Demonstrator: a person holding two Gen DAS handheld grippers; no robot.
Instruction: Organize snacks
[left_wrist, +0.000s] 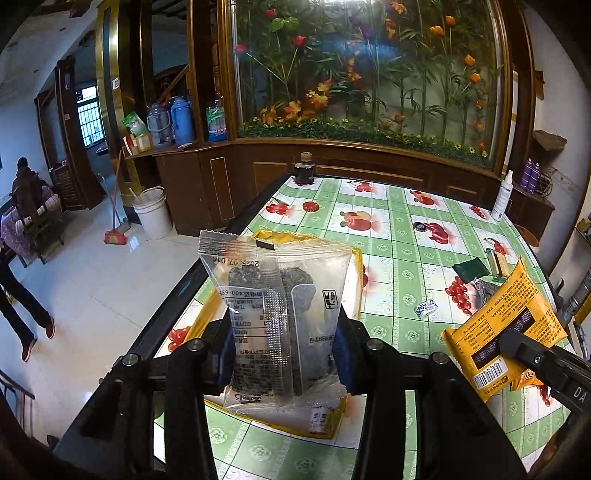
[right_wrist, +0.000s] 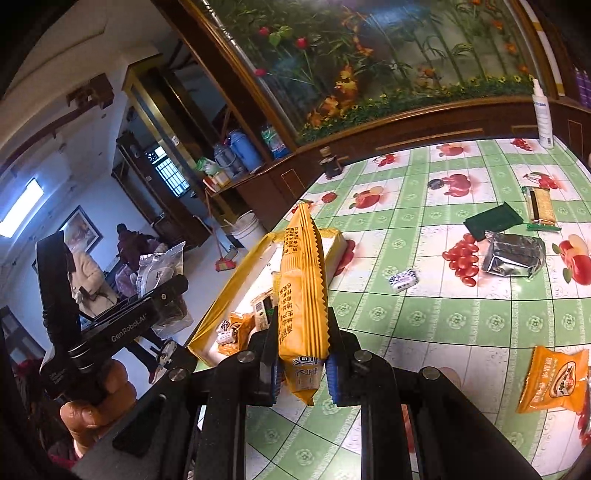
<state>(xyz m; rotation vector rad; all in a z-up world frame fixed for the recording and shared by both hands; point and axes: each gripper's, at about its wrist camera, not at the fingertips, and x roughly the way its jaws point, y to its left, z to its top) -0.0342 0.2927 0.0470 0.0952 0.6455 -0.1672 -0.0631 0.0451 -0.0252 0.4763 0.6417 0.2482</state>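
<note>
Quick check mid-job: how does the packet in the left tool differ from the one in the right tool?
The clear packet in the left tool is see-through, showing dark contents; the orange packet in the right tool is opaque with printed text. The clear packet faces its camera broadside; the orange packet shows edge-on in the right wrist view. The clear one spreads its tool wider; the orange one is pinched nearly closed. Both are sealed, held above the yellow box.

Both claws are matte black frames with round silver bolt heads. The left claw (left_wrist: 282, 354) carries blue pads (left_wrist: 341, 365); the right claw (right_wrist: 301, 373) has ribbed blue pads (right_wrist: 332, 380). At nine o'clock in the right wrist view, white "GenRobot.AI" lettering (right_wrist: 129, 328) marks the left claw's black body.
</note>
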